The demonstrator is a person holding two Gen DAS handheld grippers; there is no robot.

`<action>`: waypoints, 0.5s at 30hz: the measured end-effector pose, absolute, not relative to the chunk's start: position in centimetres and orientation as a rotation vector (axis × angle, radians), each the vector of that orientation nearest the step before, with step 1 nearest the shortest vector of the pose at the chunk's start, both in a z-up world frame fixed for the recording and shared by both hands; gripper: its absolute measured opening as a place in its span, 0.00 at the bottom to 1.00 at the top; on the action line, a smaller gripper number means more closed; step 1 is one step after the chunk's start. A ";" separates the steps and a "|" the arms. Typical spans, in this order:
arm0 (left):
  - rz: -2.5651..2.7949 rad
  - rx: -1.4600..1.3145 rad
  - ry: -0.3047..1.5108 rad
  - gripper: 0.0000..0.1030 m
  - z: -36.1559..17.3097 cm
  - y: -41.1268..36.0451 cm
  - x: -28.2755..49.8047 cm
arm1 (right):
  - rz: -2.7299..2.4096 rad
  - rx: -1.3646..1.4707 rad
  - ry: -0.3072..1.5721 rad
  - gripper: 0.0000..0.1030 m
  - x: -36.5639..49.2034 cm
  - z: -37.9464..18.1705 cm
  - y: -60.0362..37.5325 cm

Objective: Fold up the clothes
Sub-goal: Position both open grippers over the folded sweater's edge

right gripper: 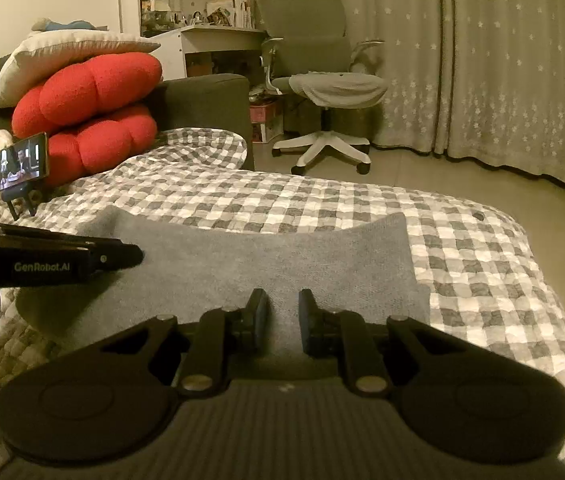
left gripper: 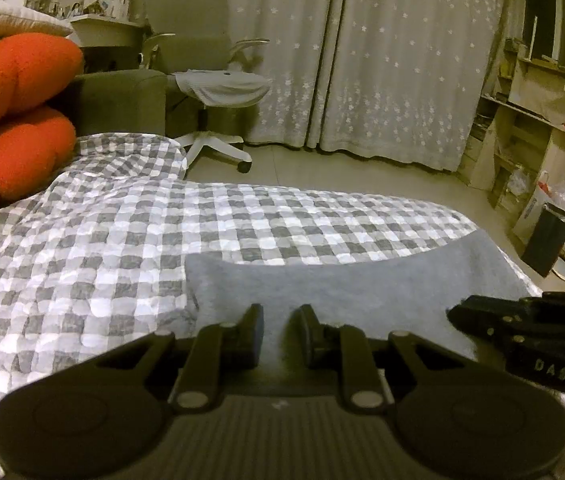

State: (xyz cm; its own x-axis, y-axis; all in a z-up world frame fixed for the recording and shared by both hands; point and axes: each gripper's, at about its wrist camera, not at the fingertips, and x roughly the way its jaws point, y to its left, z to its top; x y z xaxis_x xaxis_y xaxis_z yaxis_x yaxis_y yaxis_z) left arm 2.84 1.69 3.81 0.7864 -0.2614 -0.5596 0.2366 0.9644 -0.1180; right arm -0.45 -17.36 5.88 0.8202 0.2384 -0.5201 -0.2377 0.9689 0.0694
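Observation:
A grey garment [left gripper: 362, 284] lies flat on the checked bedspread [left gripper: 122, 232]; it also shows in the right wrist view [right gripper: 242, 264]. My left gripper [left gripper: 280, 330] hovers low over the garment's near edge, jaws a small gap apart with only cloth visible behind the gap. My right gripper [right gripper: 282, 316] sits likewise over the near edge further right, jaws slightly apart. Each gripper shows in the other's view: the right one at the right edge [left gripper: 522, 328], the left one at the left edge [right gripper: 54, 258]. Whether either pinches cloth is hidden.
Red cushions [right gripper: 90, 120] and a pale pillow [right gripper: 62, 52] are stacked at the back left, with a phone on a stand [right gripper: 18, 168] in front. An office chair [right gripper: 322, 92], curtains [right gripper: 482, 60] and shelves [left gripper: 530, 120] stand beyond the bed.

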 end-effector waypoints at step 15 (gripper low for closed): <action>-0.261 -0.059 0.620 0.19 3.8 2.0 3.1 | 0.200 0.049 0.601 0.16 -0.3 6.3 -19.2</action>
State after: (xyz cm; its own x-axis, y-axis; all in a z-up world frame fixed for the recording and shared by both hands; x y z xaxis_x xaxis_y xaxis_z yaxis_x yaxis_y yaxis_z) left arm 3.11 2.04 3.83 0.7821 -0.2595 -0.5665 0.2242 0.9655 -0.1328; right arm -0.33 -19.17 6.32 0.8059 0.2009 -0.5569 -0.1727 0.9795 0.1036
